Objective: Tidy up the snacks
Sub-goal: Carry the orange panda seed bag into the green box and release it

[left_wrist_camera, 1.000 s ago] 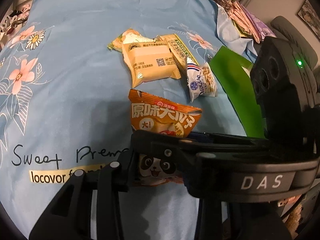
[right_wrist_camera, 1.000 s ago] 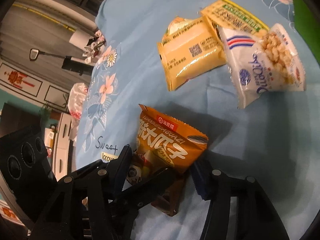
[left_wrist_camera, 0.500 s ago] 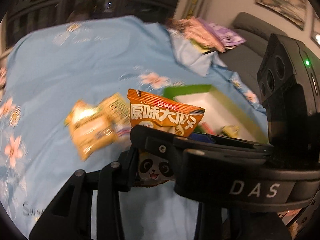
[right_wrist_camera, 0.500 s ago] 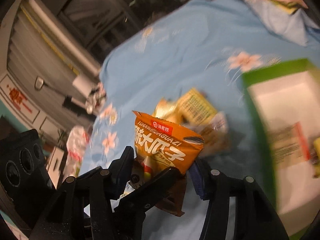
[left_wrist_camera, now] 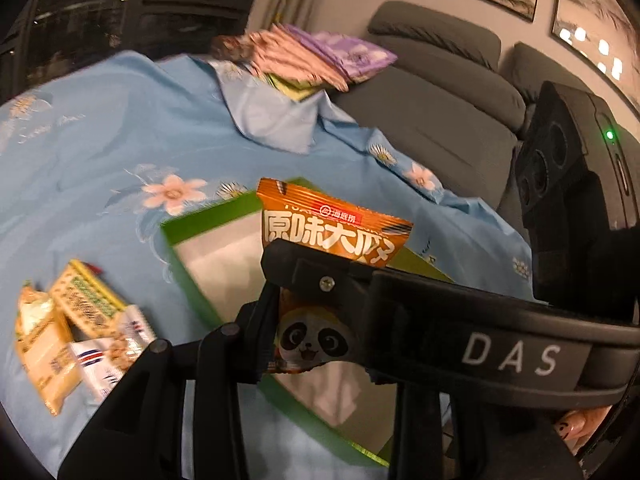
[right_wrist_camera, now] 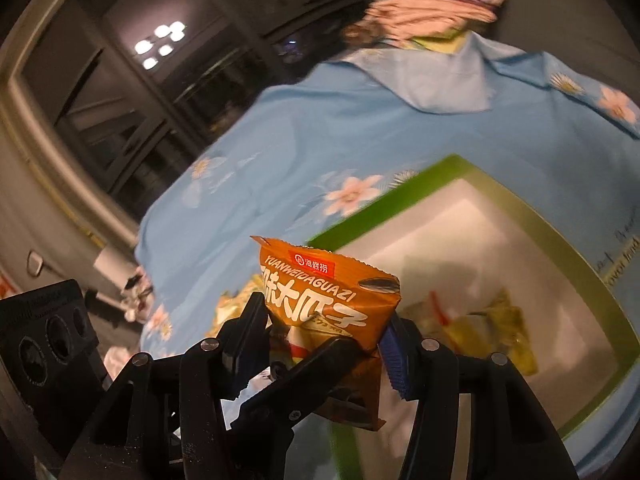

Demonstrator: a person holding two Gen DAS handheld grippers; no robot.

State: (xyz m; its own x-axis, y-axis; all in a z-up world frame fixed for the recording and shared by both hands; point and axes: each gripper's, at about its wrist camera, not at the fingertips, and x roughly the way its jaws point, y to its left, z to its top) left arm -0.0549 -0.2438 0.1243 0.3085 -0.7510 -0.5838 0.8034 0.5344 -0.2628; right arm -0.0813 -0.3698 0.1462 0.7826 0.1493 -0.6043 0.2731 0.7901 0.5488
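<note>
Left view: the left tool [left_wrist_camera: 316, 312], jaws closing, clamps one orange packet [left_wrist_camera: 332, 232] printed 原味大瓜 with a panda, held over the green box [left_wrist_camera: 184, 268]. "DAS" marks the right tool's body [left_wrist_camera: 512, 356]. Three packets [left_wrist_camera: 76, 332] lie on the blue cloth [left_wrist_camera: 120, 128].

Right view: the right tool [right_wrist_camera: 324, 344] clamps the same packet [right_wrist_camera: 332, 292], reading "YUANWEIDAGUAZI", at the box [right_wrist_camera: 560, 240] edge; wrappers lie inside, blurred.

Two fisheye views, one from each handheld gripper, look forward and downward along the fingers. Both sit close behind the same orange snack packet [left_wrist_camera: 332, 232] [right_wrist_camera: 328, 296] and share the green box [left_wrist_camera: 192, 224] [right_wrist_camera: 384, 204] on blue floral cloth [left_wrist_camera: 100, 140] [right_wrist_camera: 320, 128].
</note>
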